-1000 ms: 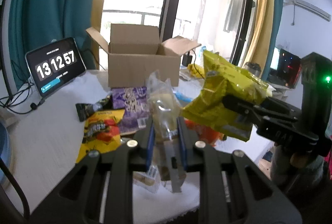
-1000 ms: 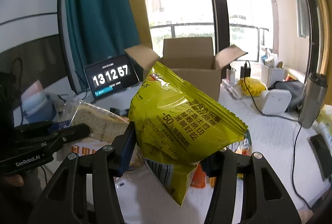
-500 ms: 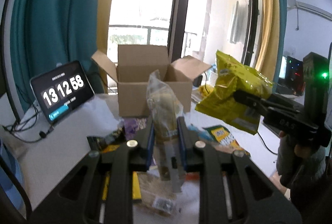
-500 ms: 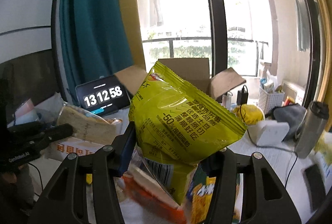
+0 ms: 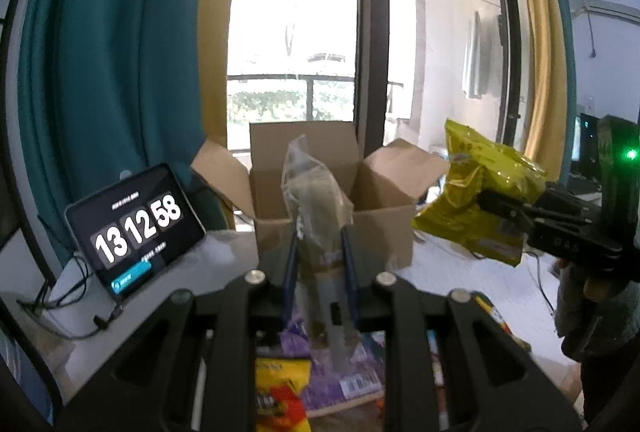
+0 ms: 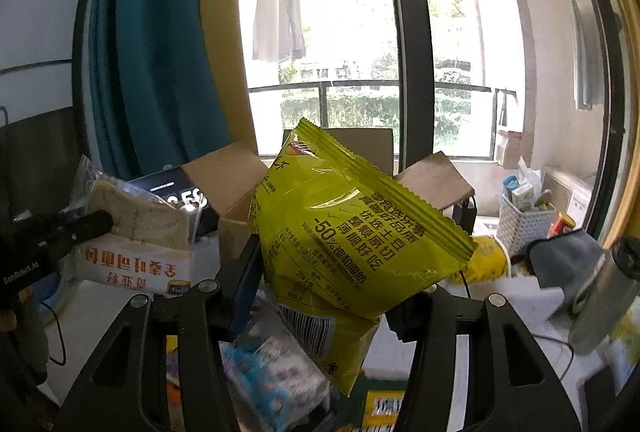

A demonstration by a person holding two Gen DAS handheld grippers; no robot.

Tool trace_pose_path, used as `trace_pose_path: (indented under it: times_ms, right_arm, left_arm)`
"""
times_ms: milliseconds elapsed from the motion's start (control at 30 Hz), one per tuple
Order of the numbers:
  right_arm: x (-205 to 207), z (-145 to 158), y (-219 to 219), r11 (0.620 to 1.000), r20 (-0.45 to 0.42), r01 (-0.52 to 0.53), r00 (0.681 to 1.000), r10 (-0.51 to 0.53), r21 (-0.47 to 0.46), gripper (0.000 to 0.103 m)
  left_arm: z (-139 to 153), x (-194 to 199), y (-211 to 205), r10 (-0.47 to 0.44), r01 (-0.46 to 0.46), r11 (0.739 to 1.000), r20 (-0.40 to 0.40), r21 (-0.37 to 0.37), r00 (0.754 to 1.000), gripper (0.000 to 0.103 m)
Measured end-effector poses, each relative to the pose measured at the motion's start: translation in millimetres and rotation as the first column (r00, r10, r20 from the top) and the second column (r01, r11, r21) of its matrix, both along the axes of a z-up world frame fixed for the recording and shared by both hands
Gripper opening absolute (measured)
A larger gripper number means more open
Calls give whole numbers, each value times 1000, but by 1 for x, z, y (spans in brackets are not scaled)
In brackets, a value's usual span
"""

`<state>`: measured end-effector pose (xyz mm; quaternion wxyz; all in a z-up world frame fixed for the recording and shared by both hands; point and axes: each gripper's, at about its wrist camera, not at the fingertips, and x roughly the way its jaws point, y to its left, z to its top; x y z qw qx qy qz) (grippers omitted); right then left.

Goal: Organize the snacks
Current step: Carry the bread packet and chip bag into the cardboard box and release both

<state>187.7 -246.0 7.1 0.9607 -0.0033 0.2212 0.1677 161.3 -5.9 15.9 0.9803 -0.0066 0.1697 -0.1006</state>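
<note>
We see the yellow-green chip bag [image 6: 352,232] at the centre of the right wrist frame as glossy, crinkled foil-like plastic. The bread packet [image 5: 316,208] at the centre of the left wrist frame is clear, shiny film. Behind it, the cardboard box [image 5: 328,192] looks matt brown and slightly rough. The tablet [image 5: 136,228] at the left has a smooth glass-like screen. At the upper left, the teal curtain [image 5: 108,44] is soft matt cloth.

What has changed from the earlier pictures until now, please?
Both grippers rose and came nearer the cardboard box, each carrying its packet; the clock tablet went from 57 to 58. Unchanged: left gripper grips the clear bread bag, right gripper the yellow chip bag.
</note>
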Motion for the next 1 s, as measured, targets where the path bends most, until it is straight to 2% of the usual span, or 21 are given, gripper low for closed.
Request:
trace_pose_path:
  times_ms: [167, 400, 567, 733, 900, 967, 1000]
  right_arm:
    - [38, -5, 3, 1000, -23, -10, 1000, 10, -2, 56]
    - [103, -14, 6, 1000, -103, -5, 995, 5, 8, 56]
    - [148, -18, 10, 1000, -158, -6, 987, 11, 26, 56]
    - [194, -33, 11, 998, -245, 7, 970, 8, 59, 56]
    - [227, -52, 15, 999, -315, 23, 949, -9, 42, 58]
    - [239, -60, 18, 999, -360, 20, 933, -5, 37, 60]
    - [243, -64, 19, 999, -382, 17, 924, 0, 40, 66]
  left_arm:
    - [3, 43, 0, 13, -13, 1000, 21, 0, 1000, 21]
    - [6, 113, 0, 0, -1, 999, -18, -32, 1000, 21]
    - [4, 163, -10, -21, 19, 999, -76, -27, 997, 21]
    - [-1, 214, -4, -55, 33, 992, -179, -120, 982, 21]
    - [-10, 246, -4, -67, 35, 990, -243, -135, 968, 22]
    - [-15, 257, -6, -62, 29, 992, -278, -123, 959, 23]
    - [-17, 261, -7, -54, 21, 993, -290, -118, 956, 25]
